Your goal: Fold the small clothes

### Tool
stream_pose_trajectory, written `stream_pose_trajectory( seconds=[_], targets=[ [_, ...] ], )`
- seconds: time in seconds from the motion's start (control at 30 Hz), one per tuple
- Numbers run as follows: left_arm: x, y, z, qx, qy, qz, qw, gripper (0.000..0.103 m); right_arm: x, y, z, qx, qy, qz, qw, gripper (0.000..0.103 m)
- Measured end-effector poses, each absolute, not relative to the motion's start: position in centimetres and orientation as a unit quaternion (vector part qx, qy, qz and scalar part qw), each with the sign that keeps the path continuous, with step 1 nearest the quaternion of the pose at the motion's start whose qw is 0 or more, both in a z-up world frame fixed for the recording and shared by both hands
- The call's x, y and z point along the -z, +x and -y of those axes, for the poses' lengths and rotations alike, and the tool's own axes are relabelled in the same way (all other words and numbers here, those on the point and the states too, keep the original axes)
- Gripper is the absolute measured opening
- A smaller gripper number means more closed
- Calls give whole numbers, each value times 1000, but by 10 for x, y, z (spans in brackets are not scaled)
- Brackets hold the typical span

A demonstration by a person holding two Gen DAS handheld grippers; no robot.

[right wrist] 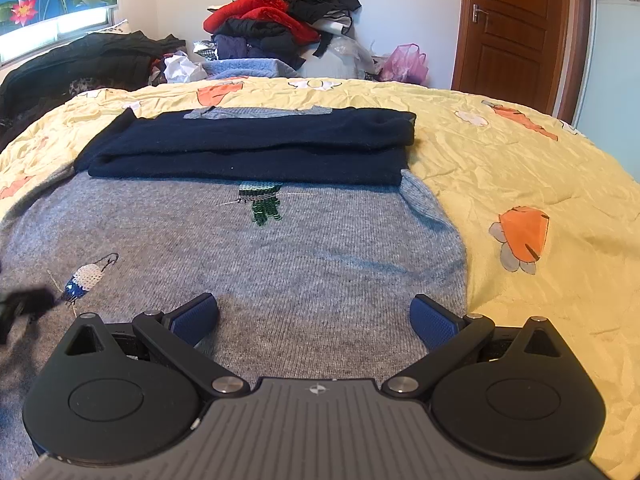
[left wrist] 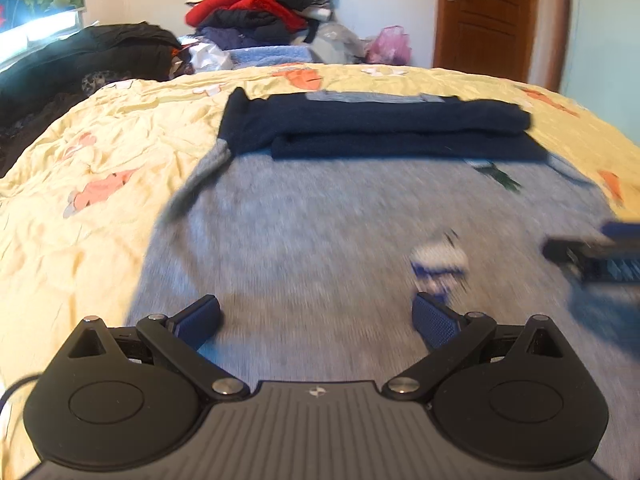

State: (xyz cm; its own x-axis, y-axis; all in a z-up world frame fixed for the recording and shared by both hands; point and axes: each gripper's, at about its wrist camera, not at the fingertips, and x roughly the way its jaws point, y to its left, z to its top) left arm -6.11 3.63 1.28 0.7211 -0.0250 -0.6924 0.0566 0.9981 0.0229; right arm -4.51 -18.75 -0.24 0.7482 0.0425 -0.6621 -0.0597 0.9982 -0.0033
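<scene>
Right wrist view: one grey sweater [right wrist: 256, 264] lies flat on the bed [right wrist: 520, 160], its navy sleeves [right wrist: 248, 148] already folded across the chest.

Both grippers hover just over the near hem with jaws spread and nothing held: right gripper [right wrist: 314, 320] over the right half, left gripper [left wrist: 316, 320] over the left half, its picture blurred by motion. I count one sweater, two sleeves stacked as navy bands, and two small knitted motifs, a green one [right wrist: 262, 202] below the sleeves and a blue-and-white one [right wrist: 84, 278] at the left. The knit looks soft, limp and fairly thick, so it should drape and bunch rather than slide or hold a crease. It is best pinched at the two hem corners, one per gripper, and lifted evenly toward the sleeves. A clothes pile [right wrist: 280, 20] sits behind the bed.
</scene>
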Motion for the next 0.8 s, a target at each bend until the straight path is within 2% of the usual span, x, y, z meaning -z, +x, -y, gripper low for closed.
stream_pose_trajectory(
  seconds=[0.8],
  targets=[
    [-10, -72, -38, 11, 21, -367, 930, 103, 0, -87, 182, -39, -20, -355, 934, 103]
  ],
)
